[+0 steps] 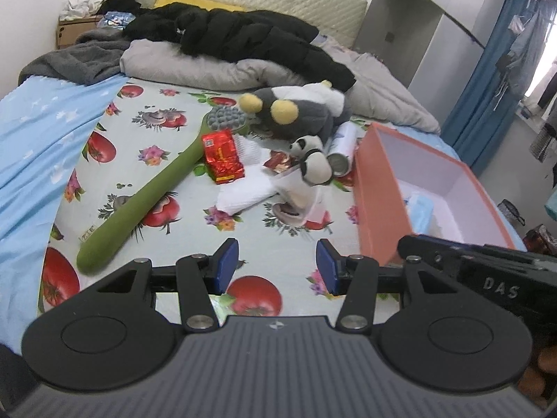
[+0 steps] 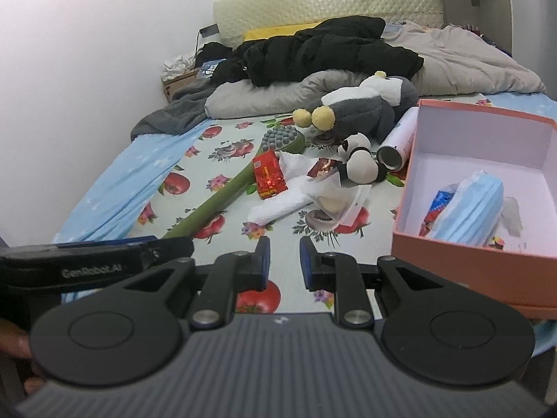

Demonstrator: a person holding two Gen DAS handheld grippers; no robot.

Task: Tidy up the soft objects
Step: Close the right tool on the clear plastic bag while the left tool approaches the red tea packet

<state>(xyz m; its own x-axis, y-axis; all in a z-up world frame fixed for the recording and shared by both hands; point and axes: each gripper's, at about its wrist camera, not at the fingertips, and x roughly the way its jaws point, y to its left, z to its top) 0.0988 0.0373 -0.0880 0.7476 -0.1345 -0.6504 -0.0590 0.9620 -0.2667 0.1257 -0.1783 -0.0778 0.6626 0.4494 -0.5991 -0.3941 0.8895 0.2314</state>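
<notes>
Left gripper [image 1: 277, 264]: jaws stand moderately apart, nothing between the blue pads, positioned above the fruit-print sheet [image 1: 181, 111]. Right gripper [image 2: 284, 264]: jaws separated by a narrow gap, also empty.

Soft objects lie in a cluster at mid-bed. The small panda plush [image 1: 311, 160] rests just beside a white spray can [image 1: 343, 149]. The grey plush with yellow pom-poms [image 1: 296, 111] lies behind it, against the grey duvet [image 1: 195, 66]. A white cloth [image 1: 247, 191] lies beside a red foil packet [image 1: 222, 156] and a green long-handled massager [image 1: 146, 205].

The open orange box [image 2: 463, 254] sits at the right and contains blue face masks [image 2: 470, 205].
</notes>
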